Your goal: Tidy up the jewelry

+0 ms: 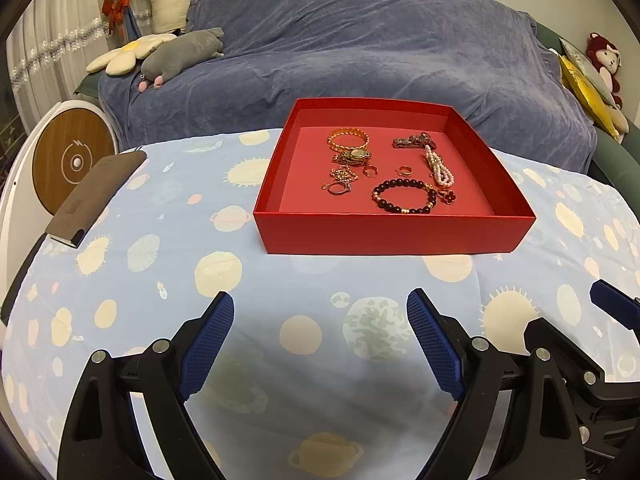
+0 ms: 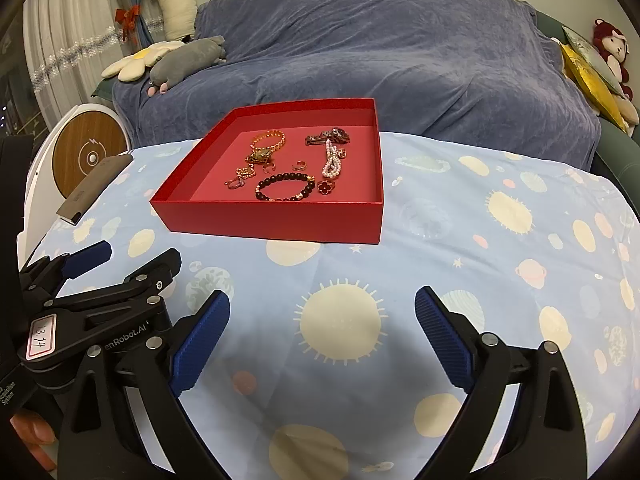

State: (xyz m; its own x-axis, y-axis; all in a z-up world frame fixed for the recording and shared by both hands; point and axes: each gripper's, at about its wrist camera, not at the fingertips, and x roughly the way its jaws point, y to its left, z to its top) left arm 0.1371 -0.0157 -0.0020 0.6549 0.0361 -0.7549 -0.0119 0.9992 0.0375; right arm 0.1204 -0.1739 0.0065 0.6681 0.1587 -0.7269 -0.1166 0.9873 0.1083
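A shallow red box [image 1: 394,236] [image 2: 276,222] stands on the space-print tablecloth. Inside lie a gold bracelet [image 1: 347,139] [image 2: 269,139], a dark bead bracelet [image 1: 403,196] [image 2: 285,187], a pink pearl strand [image 1: 438,168] [image 2: 332,159], a brown clasp piece [image 1: 414,140] [image 2: 328,135], a red flower ring [image 1: 449,196] [image 2: 325,187], small gold rings and a chain. My left gripper [image 1: 320,316] is open and empty, well short of the box. My right gripper [image 2: 322,312] is open and empty, also short of it. The left gripper shows at the right wrist view's lower left [image 2: 128,262].
A flat grey case [image 1: 94,196] [image 2: 94,186] lies at the table's left edge. A white and wood round device [image 1: 70,156] stands beyond it. A sofa under a blue blanket [image 1: 360,52] with plush toys [image 1: 180,54] is behind the table.
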